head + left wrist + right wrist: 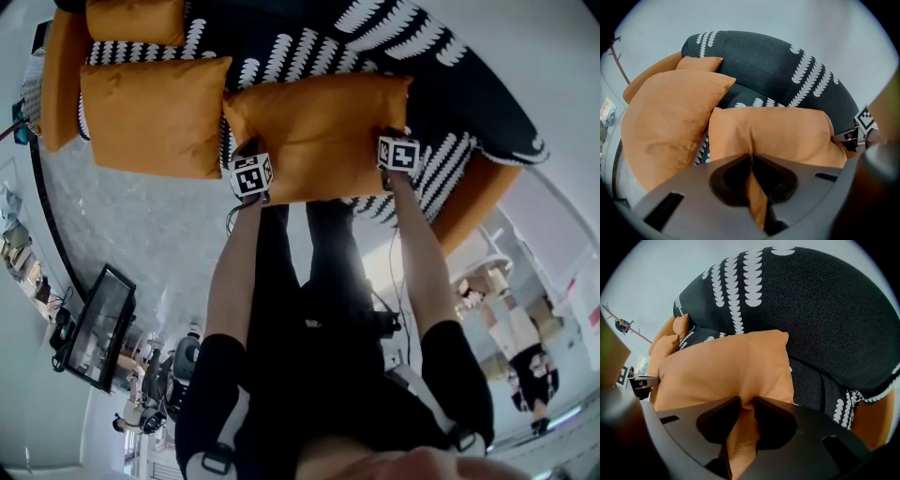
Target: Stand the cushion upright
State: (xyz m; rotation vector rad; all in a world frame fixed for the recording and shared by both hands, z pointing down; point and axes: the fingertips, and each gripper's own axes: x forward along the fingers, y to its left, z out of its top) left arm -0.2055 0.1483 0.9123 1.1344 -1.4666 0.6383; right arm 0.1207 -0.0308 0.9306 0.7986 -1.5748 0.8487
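Cushion [778, 136] fold between jaws, gripper views only

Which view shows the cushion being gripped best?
The head view: it takes in the whole cushion on the sofa, with the left gripper and right gripper at its near edge. Each gripper view shows only part of its face and a fold of fabric pinched between the fingers.

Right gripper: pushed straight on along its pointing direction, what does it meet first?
The orange cushion: the right gripper has its edge pinched between the jaws. Beneath that, probably the black sofa seat.
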